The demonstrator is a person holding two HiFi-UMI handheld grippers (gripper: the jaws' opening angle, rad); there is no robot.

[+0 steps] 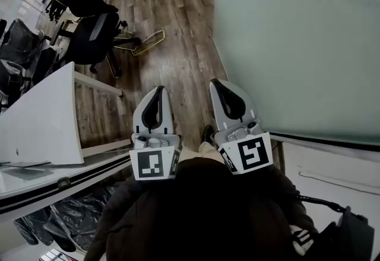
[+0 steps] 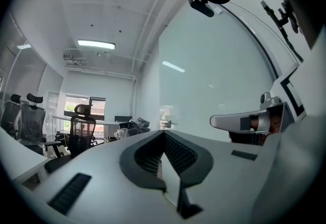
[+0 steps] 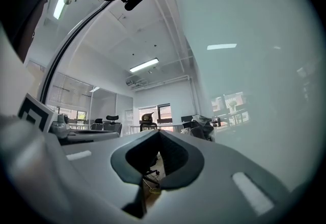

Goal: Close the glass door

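Both grippers are being held low in front of the body, over the wood floor (image 1: 178, 34), touching nothing. The left gripper (image 1: 157, 90) and the right gripper (image 1: 217, 83) are each being held with jaws together and nothing between them. The glass door (image 1: 297, 40) is standing just to the right, its near edge beside the right gripper but apart from it. The approach is judged to be the step in hand. The door is best being met near its edge by the closed right tip, and pushed steadily, so that slipping on the smooth glass is being avoided.
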